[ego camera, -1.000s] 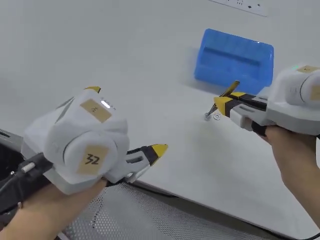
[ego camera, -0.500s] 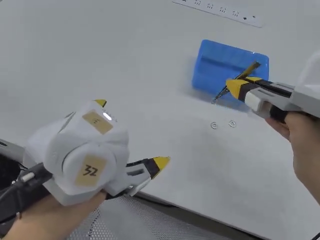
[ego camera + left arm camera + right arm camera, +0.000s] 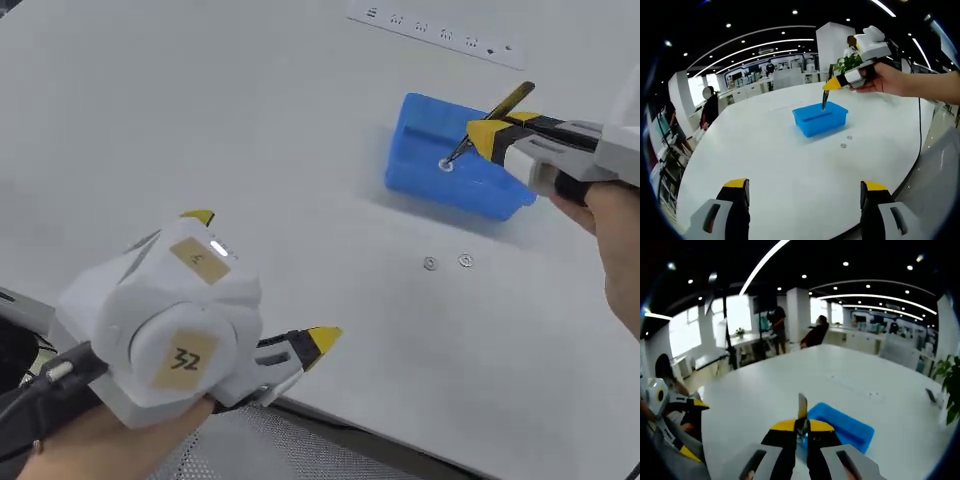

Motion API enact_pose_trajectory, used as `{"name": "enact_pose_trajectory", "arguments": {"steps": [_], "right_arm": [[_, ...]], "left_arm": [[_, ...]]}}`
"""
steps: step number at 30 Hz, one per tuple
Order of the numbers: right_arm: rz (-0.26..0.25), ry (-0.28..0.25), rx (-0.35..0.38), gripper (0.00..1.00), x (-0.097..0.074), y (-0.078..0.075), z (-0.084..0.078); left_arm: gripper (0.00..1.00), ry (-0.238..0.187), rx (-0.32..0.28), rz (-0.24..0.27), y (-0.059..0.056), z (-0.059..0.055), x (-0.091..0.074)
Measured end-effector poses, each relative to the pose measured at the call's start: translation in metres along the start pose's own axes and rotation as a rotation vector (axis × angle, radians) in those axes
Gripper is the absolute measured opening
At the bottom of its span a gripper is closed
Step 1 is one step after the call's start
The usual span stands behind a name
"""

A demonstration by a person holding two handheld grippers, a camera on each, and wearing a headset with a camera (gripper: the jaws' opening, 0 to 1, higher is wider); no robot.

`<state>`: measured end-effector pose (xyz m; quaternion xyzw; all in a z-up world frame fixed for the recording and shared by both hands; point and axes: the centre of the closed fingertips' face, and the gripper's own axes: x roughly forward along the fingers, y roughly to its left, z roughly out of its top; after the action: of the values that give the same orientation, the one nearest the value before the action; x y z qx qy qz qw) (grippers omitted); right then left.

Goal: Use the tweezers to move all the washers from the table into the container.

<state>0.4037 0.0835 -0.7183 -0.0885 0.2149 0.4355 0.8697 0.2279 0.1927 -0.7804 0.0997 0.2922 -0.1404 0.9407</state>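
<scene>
My right gripper (image 3: 488,136) is shut on brass tweezers (image 3: 505,104), which slant down into the blue container (image 3: 425,175). A small washer (image 3: 446,166) sits at the tweezer tip, over the container's inside. Two washers (image 3: 430,263) (image 3: 465,261) lie on the white table in front of the container. My left gripper (image 3: 260,278) is open near the table's front edge, with nothing between its jaws. The left gripper view has the right gripper (image 3: 832,84), tweezers (image 3: 825,99), container (image 3: 820,120) and table washers (image 3: 843,146). The right gripper view looks along the tweezers (image 3: 802,407) to the container (image 3: 847,430).
A white power strip (image 3: 435,35) lies along the table's far edge behind the container. The table's front edge (image 3: 400,440) runs just past my left gripper, with a mesh surface below it. People and desks stand far off in the room.
My right gripper has lifted off the table by the washers and swung back over the blue container, tweezers carrying a washer. The left gripper has stayed put and open.
</scene>
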Motion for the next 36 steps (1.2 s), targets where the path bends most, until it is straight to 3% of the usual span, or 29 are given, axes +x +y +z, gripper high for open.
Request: {"name": "enact_pose_trajectory", "arguments": {"steps": [9, 25, 32, 36], "right_arm": [[-0.029, 0.003, -0.004, 0.03, 0.013, -0.019, 0.001], [-0.08, 0.113, 0.021, 0.03, 0.058, -0.044, -0.045], [-0.079, 0.134, 0.033, 0.03, 0.066, -0.049, -0.057], [-0.082, 0.14, 0.013, 0.03, 0.066, -0.044, -0.063]], "left_arm": [[0.94, 0.017, -0.005, 0.011, 0.002, -0.003, 0.001], [0.94, 0.031, 0.009, 0.026, 0.005, -0.006, 0.002], [0.93, 0.035, 0.012, 0.023, 0.004, -0.006, 0.002], [0.93, 0.037, 0.014, 0.02, 0.004, -0.006, 0.002]]}}
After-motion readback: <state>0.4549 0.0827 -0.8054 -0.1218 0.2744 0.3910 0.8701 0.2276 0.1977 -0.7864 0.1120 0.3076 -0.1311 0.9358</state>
